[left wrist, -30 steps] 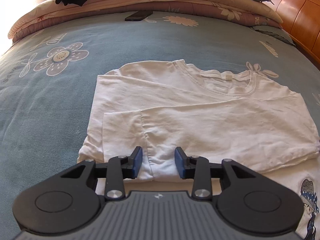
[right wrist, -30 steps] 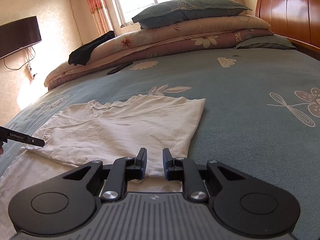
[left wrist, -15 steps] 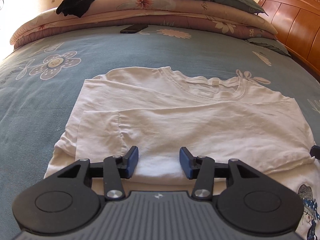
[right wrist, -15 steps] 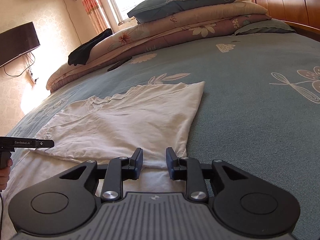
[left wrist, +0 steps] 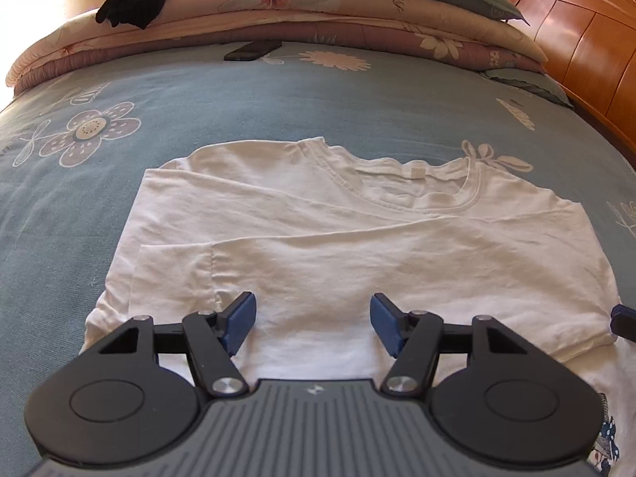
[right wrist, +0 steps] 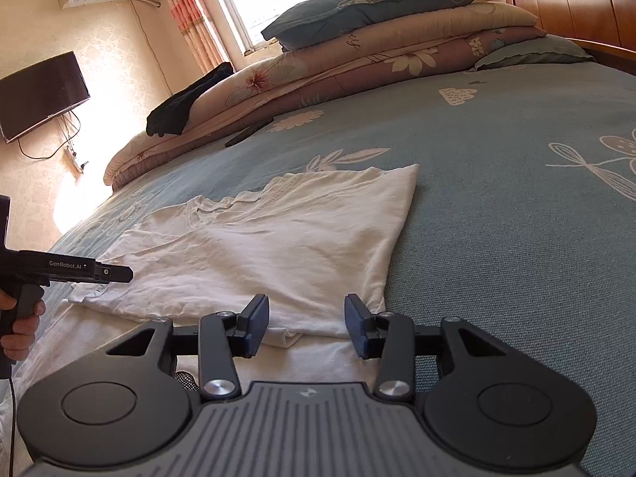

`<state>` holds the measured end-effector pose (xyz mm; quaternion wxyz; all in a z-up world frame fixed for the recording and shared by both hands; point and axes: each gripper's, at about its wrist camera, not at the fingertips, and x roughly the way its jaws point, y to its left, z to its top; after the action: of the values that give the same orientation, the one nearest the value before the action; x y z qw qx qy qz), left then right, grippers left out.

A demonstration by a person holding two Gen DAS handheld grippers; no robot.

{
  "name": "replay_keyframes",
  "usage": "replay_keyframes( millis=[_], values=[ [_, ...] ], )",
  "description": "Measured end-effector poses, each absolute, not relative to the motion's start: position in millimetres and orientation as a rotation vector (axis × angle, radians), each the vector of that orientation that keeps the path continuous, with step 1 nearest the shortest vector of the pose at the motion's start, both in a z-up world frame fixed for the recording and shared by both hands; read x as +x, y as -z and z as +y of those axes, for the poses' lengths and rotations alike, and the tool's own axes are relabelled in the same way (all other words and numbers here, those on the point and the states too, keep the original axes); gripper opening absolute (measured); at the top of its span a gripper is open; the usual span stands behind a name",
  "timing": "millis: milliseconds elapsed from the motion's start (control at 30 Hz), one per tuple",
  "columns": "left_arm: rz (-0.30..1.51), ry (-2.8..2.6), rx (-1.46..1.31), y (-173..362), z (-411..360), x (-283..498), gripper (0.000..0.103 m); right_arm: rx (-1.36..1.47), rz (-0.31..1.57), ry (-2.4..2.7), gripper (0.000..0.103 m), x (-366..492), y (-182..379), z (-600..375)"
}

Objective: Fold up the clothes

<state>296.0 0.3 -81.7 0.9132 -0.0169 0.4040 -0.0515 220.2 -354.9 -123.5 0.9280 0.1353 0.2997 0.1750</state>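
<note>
Now the white cotton T-shirt (left wrist: pixel 349 246) is seen lying flat on the blue flower-printed bedspread (left wrist: pixel 198 99), filling the middle of the left wrist frame, its neckline turned toward the top. Both sides are already folded inward: a short sleeve is laid over the body at centre left, and a straight folded edge runs down the right side in the right wrist view. So the lengthwise folds are judged done. The lower part of the shirt, with a small dark-blue printed figure (left wrist: pixel 608 441) glimpsed at the lower right of the left wrist frame, is spread out toward the bottom of both frames, under the near edge of the folded section; a crosswise fold is probably what is left, though that is only a judgement.

The left hand-held gripper (left wrist: pixel 312 324) is poised over the near edge of the cloth, its jaws opening, blue pads apart, nothing pinched between them. The right hand-held gripper (right wrist: pixel 305 326) is likewise opening over the shirt's near right corner, no fabric clamped. At the far left of the right wrist frame the other tool is held in a person's hand (right wrist: pixel 18 330).
</note>
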Motion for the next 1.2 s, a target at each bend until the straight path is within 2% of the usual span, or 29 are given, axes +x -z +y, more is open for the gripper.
replay_keyframes(
  millis=[67, 167, 333, 433, 600, 767, 900, 933, 967, 1200],
  values=[
    [0.797, 0.191, -0.030, 64.7, -21.3, 302.1, 0.064, 0.260, 0.602, -0.358, 0.050, 217.8, 121.6, -352.7],
    [0.776, 0.388, -0.020, 41.2, -68.7, 322.0, 0.064, 0.255, 0.587, -0.377, 0.061, 215.2, 119.9, -351.8],
    [0.805, 0.613, 0.006, 34.5, -151.5, 380.2, 0.063, 0.285, 0.595, -0.394, 0.062, 218.0, 121.8, -356.3],
    [0.905, 0.620, 0.012, 55.7, -173.5, 415.0, 0.043, 0.336, 0.604, -0.413, 0.062, 220.6, 124.3, -362.8],
    [0.959, 0.671, 0.039, 79.9, -177.8, 427.1, 0.043, 0.318, 0.608, -0.413, 0.063, 221.0, 123.8, -359.2],
    [0.956, 0.724, 0.048, 86.8, -177.6, 425.9, 0.049, 0.320, 0.608, -0.415, 0.063, 221.1, 124.2, -358.8],
    [0.958, 0.702, 0.152, 94.4, -185.9, 422.7, 0.047, 0.318, 0.609, -0.415, 0.063, 221.0, 124.3, -358.3],
    [0.941, 0.694, 0.190, 94.5, -187.8, 418.6, 0.035, 0.319, 0.609, -0.415, 0.063, 221.1, 124.3, -358.4],
    [0.918, 0.679, 0.235, 94.4, -189.8, 413.1, 0.017, 0.317, 0.610, -0.414, 0.063, 221.1, 124.2, -358.2],
    [0.881, 0.632, 0.204, 76.8, -185.6, 404.0, 0.017, 0.309, 0.610, -0.412, 0.063, 221.2, 124.4, -358.2]
  ],
)
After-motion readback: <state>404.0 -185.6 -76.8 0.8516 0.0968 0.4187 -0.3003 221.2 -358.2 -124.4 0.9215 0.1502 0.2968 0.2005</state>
